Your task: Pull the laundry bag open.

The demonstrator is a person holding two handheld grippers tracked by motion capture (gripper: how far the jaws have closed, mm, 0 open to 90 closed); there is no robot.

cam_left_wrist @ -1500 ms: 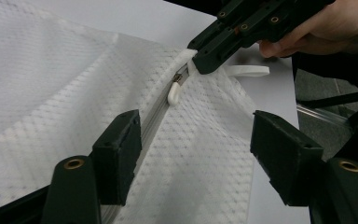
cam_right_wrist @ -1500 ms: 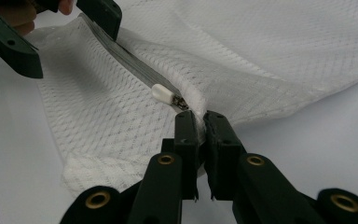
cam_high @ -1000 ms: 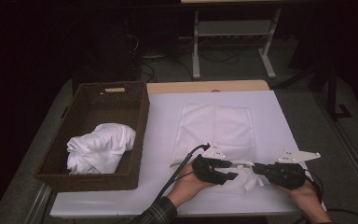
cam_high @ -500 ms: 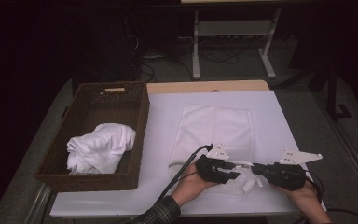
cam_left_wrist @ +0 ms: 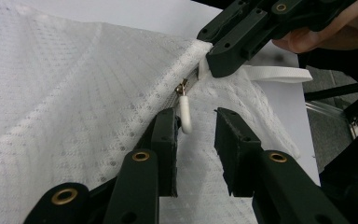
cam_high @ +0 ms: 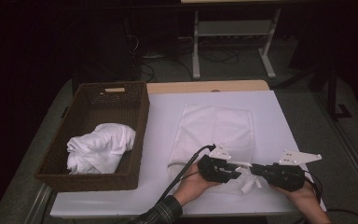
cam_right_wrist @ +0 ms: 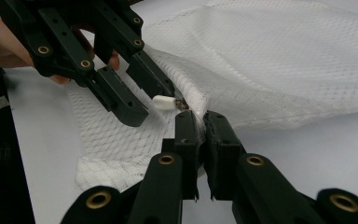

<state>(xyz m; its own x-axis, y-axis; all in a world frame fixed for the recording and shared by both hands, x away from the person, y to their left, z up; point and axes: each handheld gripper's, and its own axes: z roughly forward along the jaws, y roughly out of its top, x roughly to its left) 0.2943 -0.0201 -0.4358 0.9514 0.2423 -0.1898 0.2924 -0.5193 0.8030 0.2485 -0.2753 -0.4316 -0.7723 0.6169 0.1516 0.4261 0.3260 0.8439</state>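
With the right gripper (cam_right_wrist: 200,122) clamped on the edge of the mesh bag (cam_high: 214,128) at the table's near edge, the left gripper (cam_left_wrist: 196,122) – jaws just closing, not yet pinching – should square up on the zip pull (cam_left_wrist: 185,112) before squeezing.

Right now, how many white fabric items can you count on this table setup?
2. A mesh laundry bag lies flat on the white table; a crumpled white cloth sits in the wicker basket. More may be hidden under that cloth.
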